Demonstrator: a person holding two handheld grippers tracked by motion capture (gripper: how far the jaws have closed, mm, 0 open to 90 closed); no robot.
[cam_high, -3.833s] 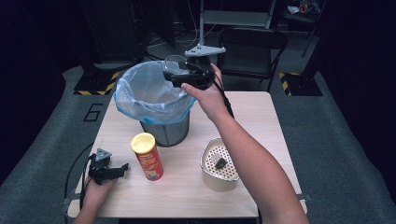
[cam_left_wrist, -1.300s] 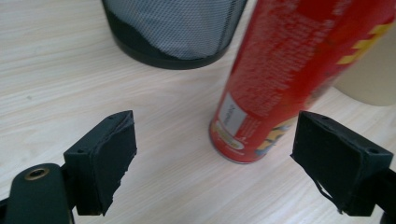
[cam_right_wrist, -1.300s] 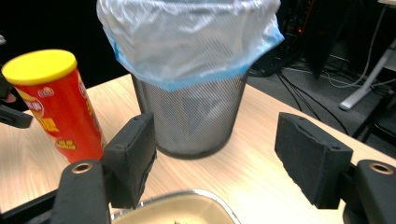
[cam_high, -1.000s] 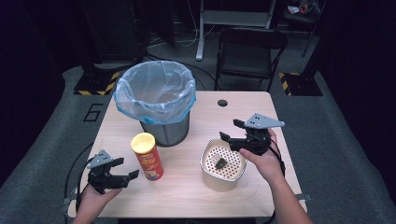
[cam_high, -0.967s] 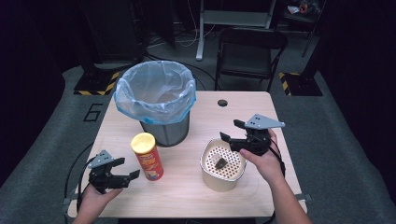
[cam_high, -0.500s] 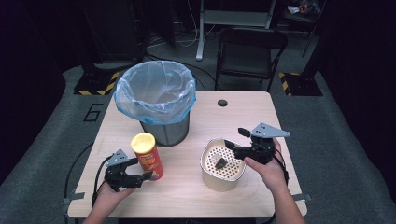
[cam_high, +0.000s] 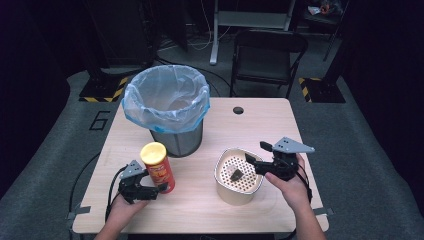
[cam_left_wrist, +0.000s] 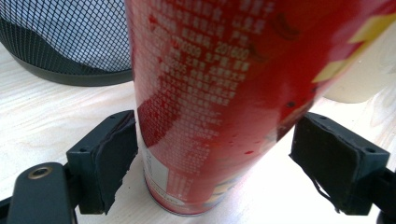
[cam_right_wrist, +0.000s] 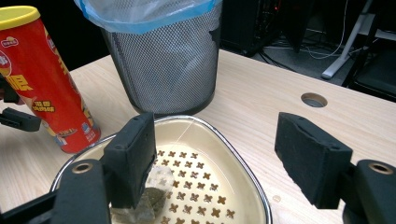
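A red can with a yellow lid (cam_high: 159, 172) stands upright on the table in front of the bin. My left gripper (cam_high: 150, 189) lies level at its base. In the left gripper view the can (cam_left_wrist: 219, 93) sits between the pads (cam_left_wrist: 109, 158), which stand close to its sides, with a small gap on the right. My right gripper (cam_high: 257, 153) hangs open over the right rim of a cream perforated bowl (cam_high: 220, 180). A dark lump (cam_high: 236, 174) lies in the bowl. In the right gripper view the rim (cam_right_wrist: 224, 140) runs between the jaws.
A black mesh bin with a blue liner (cam_high: 167, 100) stands at the back left of the wooden table (cam_high: 250, 125). A cable hole (cam_high: 238, 110) is behind the bowl. A folding chair (cam_high: 270, 50) stands beyond the table.
The left gripper slid right until its jaws flank the can's base. The right gripper came down and a little right at the bowl's rim; earlier it was over the bin.
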